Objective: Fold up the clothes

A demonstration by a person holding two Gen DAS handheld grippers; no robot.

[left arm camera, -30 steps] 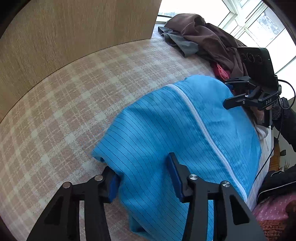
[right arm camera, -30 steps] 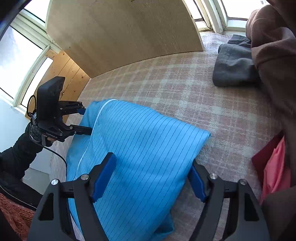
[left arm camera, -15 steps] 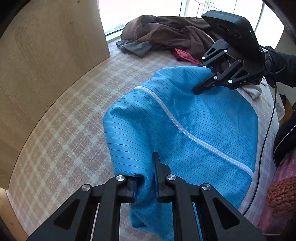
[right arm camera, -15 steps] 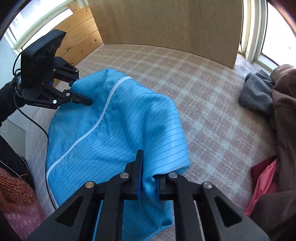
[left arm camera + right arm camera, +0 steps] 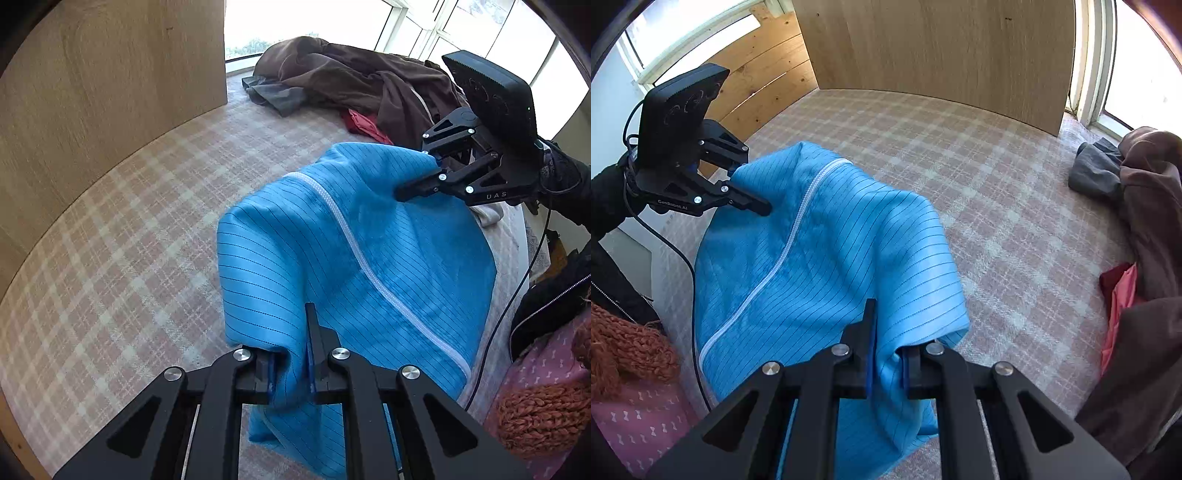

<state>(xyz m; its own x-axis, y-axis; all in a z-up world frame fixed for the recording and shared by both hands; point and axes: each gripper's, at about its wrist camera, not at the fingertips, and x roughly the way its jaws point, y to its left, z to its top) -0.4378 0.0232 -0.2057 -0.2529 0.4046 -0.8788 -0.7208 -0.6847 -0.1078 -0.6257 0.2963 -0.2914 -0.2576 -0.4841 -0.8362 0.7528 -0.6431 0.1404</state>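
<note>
Two hand-held tools lift a blue pinstriped garment (image 5: 373,240) off a bed covered in a pink and cream plaid sheet (image 5: 122,236). The left tool (image 5: 291,365) is closed on one edge of the cloth, the fabric pinched between its blue-padded fingers (image 5: 313,354), and the same tool (image 5: 753,184) appears in the right wrist view at the garment's far corner, held by a hand in a black glove (image 5: 607,195). The right tool (image 5: 888,363) is likewise clamped on the opposite edge of the garment (image 5: 827,258); from the left wrist view that tool (image 5: 421,173) bites the cloth at its upper right corner, a black-gloved hand (image 5: 561,177) behind it. Between the two grips the cloth hangs in a raised arch, its white zipper (image 5: 369,269) running diagonally across the front and its lower part draped toward the bed's near edge. A heap of brown clothing (image 5: 354,81) lies well apart near the windows, with a grey piece (image 5: 277,96) beside it and a red one (image 5: 364,125) tucked against it. A wooden board (image 5: 96,96) stands along the bed's far side. At the near edge sit a rust-coloured knit (image 5: 543,413) and a pink patterned fabric (image 5: 546,365), though what these belong to is hard to make out.
</note>
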